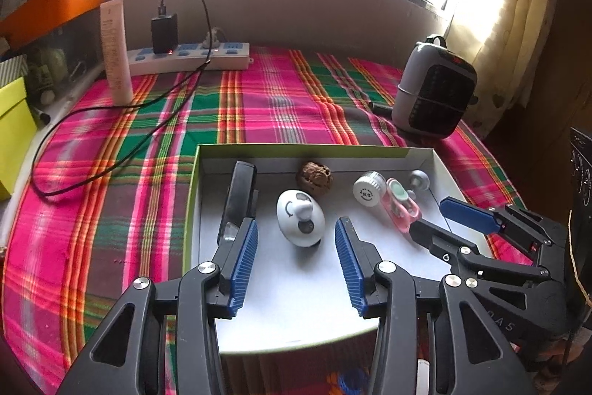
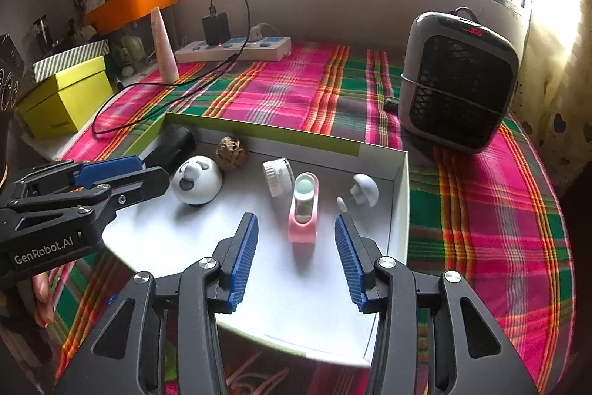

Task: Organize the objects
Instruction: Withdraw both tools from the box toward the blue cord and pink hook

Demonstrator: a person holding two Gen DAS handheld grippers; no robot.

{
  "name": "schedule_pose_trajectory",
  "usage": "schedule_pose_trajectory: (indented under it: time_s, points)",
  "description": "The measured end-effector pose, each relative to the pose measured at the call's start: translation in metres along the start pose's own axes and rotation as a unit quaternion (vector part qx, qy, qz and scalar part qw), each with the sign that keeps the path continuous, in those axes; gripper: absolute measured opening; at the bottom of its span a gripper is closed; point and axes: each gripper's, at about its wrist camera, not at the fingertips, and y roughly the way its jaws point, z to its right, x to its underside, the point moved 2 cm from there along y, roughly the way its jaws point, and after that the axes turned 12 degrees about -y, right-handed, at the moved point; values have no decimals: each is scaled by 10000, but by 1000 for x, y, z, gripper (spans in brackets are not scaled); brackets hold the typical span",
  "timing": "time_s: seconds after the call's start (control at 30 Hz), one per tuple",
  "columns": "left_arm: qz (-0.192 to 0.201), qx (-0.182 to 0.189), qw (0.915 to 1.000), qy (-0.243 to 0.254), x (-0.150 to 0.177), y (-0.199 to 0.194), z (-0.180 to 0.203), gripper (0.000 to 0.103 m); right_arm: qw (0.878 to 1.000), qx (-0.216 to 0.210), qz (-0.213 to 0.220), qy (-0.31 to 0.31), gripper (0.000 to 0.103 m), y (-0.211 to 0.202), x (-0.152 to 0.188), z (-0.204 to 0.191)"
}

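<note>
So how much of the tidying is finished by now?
Done: the panda toy, walnut, white cap, pink case, mushroom knob and a black item lie in the box. In hand: nothing; left gripper and right gripper are open. Left: possibly the tube.

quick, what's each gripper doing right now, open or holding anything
left gripper: open, holding nothing; white egg-shaped toy lies just beyond its fingertips.
right gripper: open, holding nothing; pink case lies between its fingertips, untouched.

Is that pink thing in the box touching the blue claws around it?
Apart. The right wrist view shows bare white floor between the pink holder and each pad of the right gripper.
</note>
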Motion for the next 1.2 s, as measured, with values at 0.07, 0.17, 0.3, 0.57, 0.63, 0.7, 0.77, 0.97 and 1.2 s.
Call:
schedule_pose_trajectory:
  time_s: [0.07,0.17,0.3,0.57,0.63,0.7,0.77,0.97,1.2]
  points:
    - [40,-4,10000,-26,2,-5,-1,42,10000,19,26,10,45,-4,1,-1]
    - [100,-1,9999,-47,6,-14,-2,42,10000,35,76,27,45,-11,3,-2]
    - [138,14,9999,-73,11,-22,-3,42,9999,52,119,58,45,-20,8,-5]
    - [184,72,9997,-172,27,-39,-7,42,9996,91,186,172,45,-37,23,-8]
    - [186,98,9996,-197,31,-43,-8,42,9995,94,216,196,45,-41,26,-8]
    - [191,124,9995,-213,35,-45,-10,42,9995,110,236,196,45,-45,29,-10]
    - [164,121,9995,-232,41,-46,-11,42,9995,142,219,184,45,-48,34,-11]
    - [115,248,9993,-254,57,-52,-18,42,9994,136,208,252,45,-56,48,-14]
    - [-128,248,9994,-197,76,-47,-25,43,9996,33,138,260,45,-60,63,-21]
